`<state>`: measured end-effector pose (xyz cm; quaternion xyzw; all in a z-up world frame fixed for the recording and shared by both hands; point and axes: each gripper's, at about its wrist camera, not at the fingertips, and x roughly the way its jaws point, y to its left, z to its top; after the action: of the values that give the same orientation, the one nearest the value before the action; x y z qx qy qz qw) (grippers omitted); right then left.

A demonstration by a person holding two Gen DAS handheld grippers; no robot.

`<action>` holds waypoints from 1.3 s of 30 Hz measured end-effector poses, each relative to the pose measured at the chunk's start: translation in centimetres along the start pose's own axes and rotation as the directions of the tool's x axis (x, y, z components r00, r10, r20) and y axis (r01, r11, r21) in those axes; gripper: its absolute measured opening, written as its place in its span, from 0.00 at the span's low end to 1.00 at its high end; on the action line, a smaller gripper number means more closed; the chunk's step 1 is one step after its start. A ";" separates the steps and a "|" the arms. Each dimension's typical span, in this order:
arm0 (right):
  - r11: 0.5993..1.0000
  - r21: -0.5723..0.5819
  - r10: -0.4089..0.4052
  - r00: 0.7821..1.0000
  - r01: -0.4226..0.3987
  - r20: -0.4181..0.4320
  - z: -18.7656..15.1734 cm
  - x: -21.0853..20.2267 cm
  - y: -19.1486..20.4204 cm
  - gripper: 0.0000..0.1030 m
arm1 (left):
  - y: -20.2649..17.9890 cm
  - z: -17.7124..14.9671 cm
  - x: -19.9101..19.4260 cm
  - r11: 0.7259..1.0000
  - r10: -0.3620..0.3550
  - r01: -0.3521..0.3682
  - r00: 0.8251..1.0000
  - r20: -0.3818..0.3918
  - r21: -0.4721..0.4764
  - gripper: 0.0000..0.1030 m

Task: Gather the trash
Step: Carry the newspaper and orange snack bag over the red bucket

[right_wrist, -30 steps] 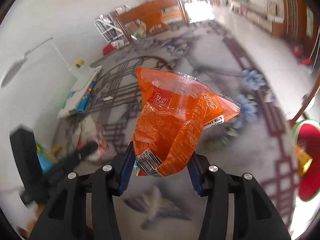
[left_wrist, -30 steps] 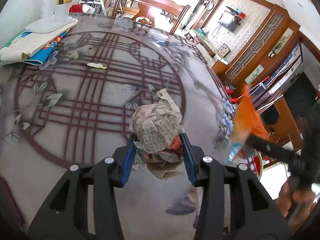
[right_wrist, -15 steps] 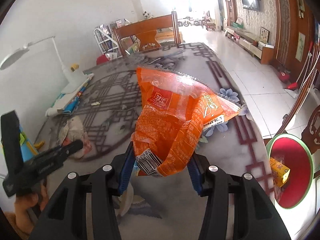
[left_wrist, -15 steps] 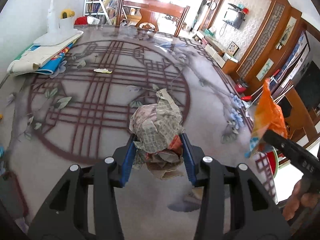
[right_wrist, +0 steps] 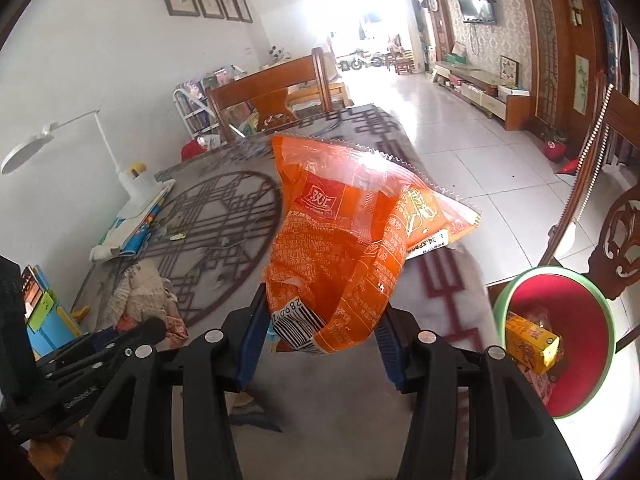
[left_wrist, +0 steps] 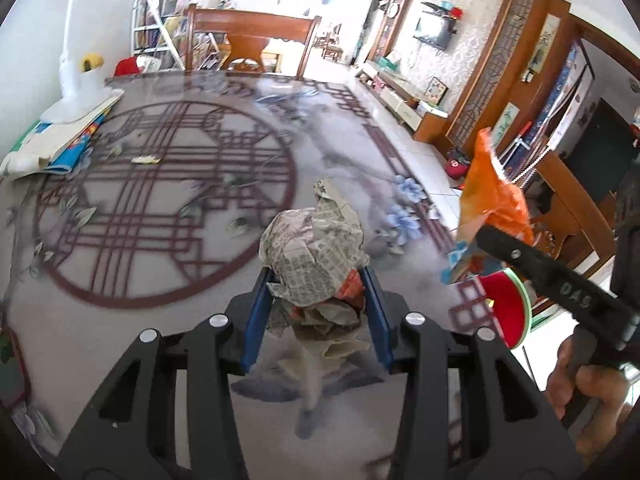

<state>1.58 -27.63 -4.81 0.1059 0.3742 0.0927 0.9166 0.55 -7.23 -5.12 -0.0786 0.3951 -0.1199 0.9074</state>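
Carrying both loads toward the bin (right_wrist: 554, 342): right gripper (right_wrist: 320, 334) clenching the orange wrapper (right_wrist: 352, 248), left gripper (left_wrist: 316, 312) clenching the newspaper wad (left_wrist: 316, 248); both have been lifting off the table (left_wrist: 120, 320), bin coming closer, drop next

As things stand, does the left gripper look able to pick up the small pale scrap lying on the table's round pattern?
Probably not yet. The left gripper is shut on the crumpled newspaper wad, so it has no free grip. The path across the table to the pale scrap looks unobstructed.
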 end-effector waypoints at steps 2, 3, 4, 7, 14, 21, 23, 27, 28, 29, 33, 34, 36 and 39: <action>1.000 0.011 -0.003 1.000 0.003 0.007 0.0 -0.3 -0.6 0.46 | -1.0 0.2 -0.3 1.000 -0.016 0.016 1.000 0.008 0.001 0.41; 1.000 0.016 -0.004 1.000 0.004 0.009 0.0 -0.5 -0.9 0.46 | -1.4 0.2 -0.3 1.000 -0.021 0.021 1.000 0.010 0.004 0.41; 1.000 0.021 -0.004 1.000 0.004 0.012 0.0 -0.7 -1.2 0.46 | -1.8 0.2 -0.4 1.000 -0.025 0.024 1.000 0.012 0.009 0.41; 0.999 0.032 -0.003 1.000 0.002 0.017 -0.1 -1.1 -2.0 0.46 | -3.3 0.1 -0.6 0.999 -0.037 0.037 0.999 0.012 0.028 0.41; 0.999 0.038 -0.009 1.000 0.008 0.017 0.0 -1.6 -2.8 0.46 | -5.0 -0.2 -0.4 0.998 -0.050 0.050 0.999 -0.001 0.044 0.42; 0.999 0.032 -0.011 1.000 0.011 -0.004 -0.2 -1.8 -3.5 0.46 | -6.4 -0.7 0.4 0.996 -0.063 0.065 0.998 -0.028 0.067 0.42; 0.999 0.037 -0.006 1.000 0.007 -0.018 -0.2 -1.7 -3.9 0.46 | -6.9 -0.9 0.7 0.994 -0.069 0.071 0.997 -0.035 0.078 0.42; 0.998 0.054 -0.011 1.000 0.013 -0.027 -0.2 -1.9 -5.0 0.46 | -7.6 -1.1 1.1 0.992 -0.076 0.080 0.996 -0.048 0.096 0.42; 0.998 0.059 -0.013 1.000 0.015 -0.027 -0.2 -2.0 -5.2 0.46 | -7.8 -1.2 1.2 0.992 -0.077 0.082 0.996 -0.052 0.100 0.42; 0.998 0.066 -0.020 0.999 0.022 -0.029 -0.2 -2.0 -5.6 0.46 | -7.9 -1.3 1.3 0.991 -0.078 0.083 0.995 -0.054 0.102 0.42; 0.994 0.092 -0.048 0.998 0.051 -0.035 -0.5 -2.3 -7.1 0.46 | -8.6 -1.5 1.8 0.989 -0.086 0.093 0.994 -0.065 0.117 0.42; 0.994 0.097 -0.053 0.998 0.057 -0.036 -0.6 -2.3 -7.4 0.46 | -8.8 -1.5 2.0 0.988 -0.088 0.095 0.994 -0.067 0.123 0.42; 0.991 0.114 -0.069 0.997 0.073 -0.038 -0.8 -2.5 -8.4 0.46 | -9.2 -1.5 2.3 0.986 -0.093 0.101 0.993 -0.071 0.129 0.42; 0.985 0.148 -0.089 0.995 0.093 -0.038 -1.0 -2.9 -9.8 0.46 | -10.1 -1.7 2.9 0.983 -0.103 0.114 0.991 -0.084 0.140 0.42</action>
<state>-0.25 -37.66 -6.11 0.1558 0.3987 0.0240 0.9034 -0.38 -17.80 -5.91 -0.0293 0.4149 -0.2005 0.8870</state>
